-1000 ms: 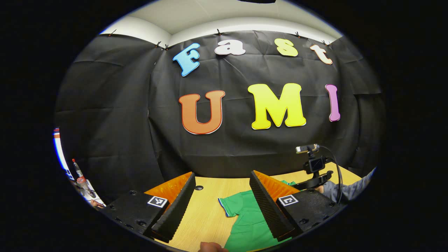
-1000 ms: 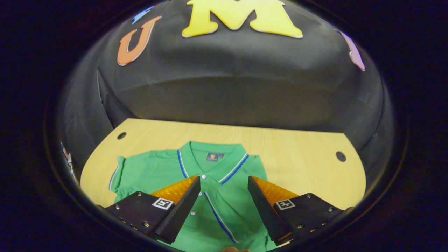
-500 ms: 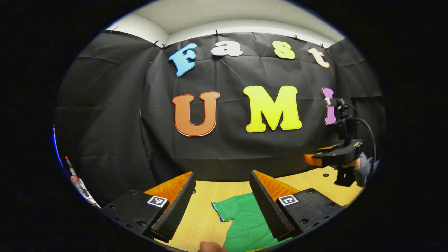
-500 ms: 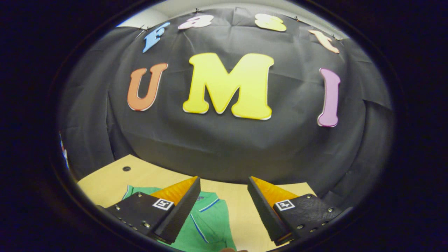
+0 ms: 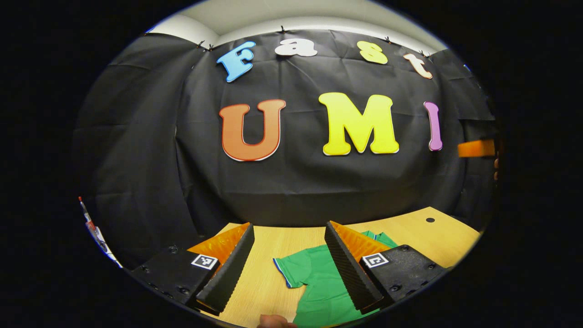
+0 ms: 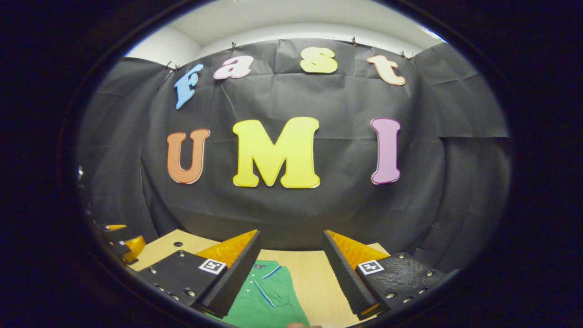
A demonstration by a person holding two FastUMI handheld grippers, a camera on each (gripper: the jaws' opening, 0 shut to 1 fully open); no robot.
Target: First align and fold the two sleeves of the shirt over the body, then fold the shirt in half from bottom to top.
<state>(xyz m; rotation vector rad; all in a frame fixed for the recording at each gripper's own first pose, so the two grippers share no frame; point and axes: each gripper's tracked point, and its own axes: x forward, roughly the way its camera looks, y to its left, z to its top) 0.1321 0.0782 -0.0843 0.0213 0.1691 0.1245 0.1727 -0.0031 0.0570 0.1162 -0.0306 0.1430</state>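
Green polo shirt [image 5: 319,278] is lying flat on the wooden counter [image 5: 268,282], and in the left gripper view one short sleeve [image 5: 288,269] sticks out to the side, not folded in yet. The left gripper [image 5: 288,262] hangs above it with its fingers spread wide and nothing between them. Same deal in the right gripper view: the right gripper [image 6: 291,269] is up off the counter, fingers apart and empty, with the shirt's collar [image 6: 266,273] end showing between them.
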